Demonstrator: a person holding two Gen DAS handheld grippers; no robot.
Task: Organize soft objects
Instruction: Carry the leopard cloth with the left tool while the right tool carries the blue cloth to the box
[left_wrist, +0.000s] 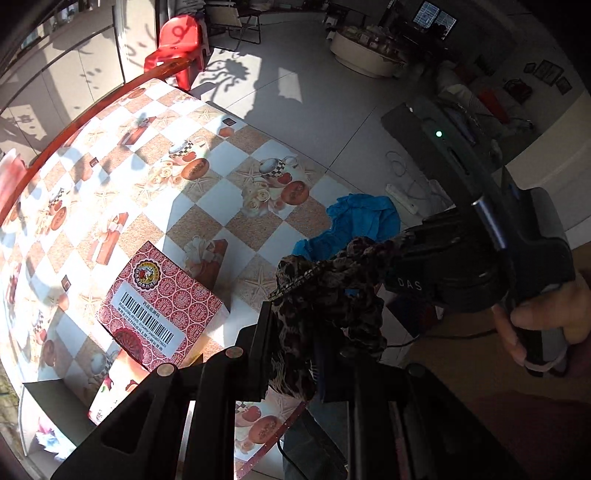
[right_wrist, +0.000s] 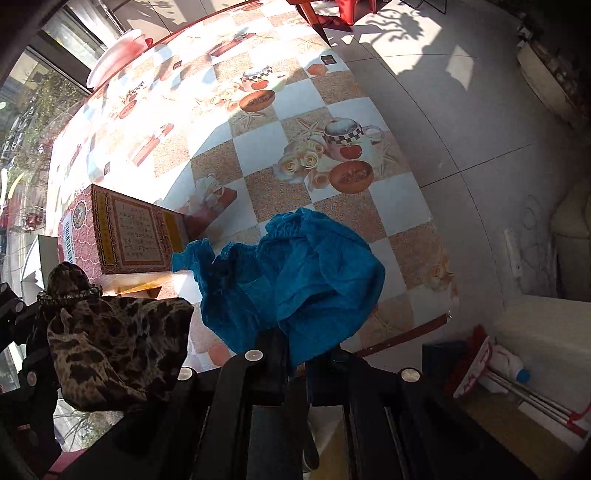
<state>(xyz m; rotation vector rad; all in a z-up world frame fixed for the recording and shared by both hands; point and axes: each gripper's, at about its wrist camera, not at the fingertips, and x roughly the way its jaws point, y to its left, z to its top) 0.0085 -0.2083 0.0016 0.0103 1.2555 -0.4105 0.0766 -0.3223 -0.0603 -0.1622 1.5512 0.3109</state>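
Observation:
My left gripper (left_wrist: 291, 354) is shut on a leopard-print cloth (left_wrist: 325, 295) and holds it above the near edge of the table. The same cloth shows at the lower left of the right wrist view (right_wrist: 118, 347), hanging from the left gripper. My right gripper (right_wrist: 295, 354) is shut on a blue cloth (right_wrist: 295, 273) that bunches over the table's near edge. The blue cloth also shows in the left wrist view (left_wrist: 354, 221), behind the leopard cloth. The right gripper's body (left_wrist: 480, 273) crosses the right side of the left wrist view.
A red patterned box (left_wrist: 162, 306) lies on the checked tablecloth (left_wrist: 207, 199); it also shows in the right wrist view (right_wrist: 125, 232). A red plastic chair (left_wrist: 177, 48) stands beyond the table. A power strip (left_wrist: 402, 199) and cables lie on the tiled floor.

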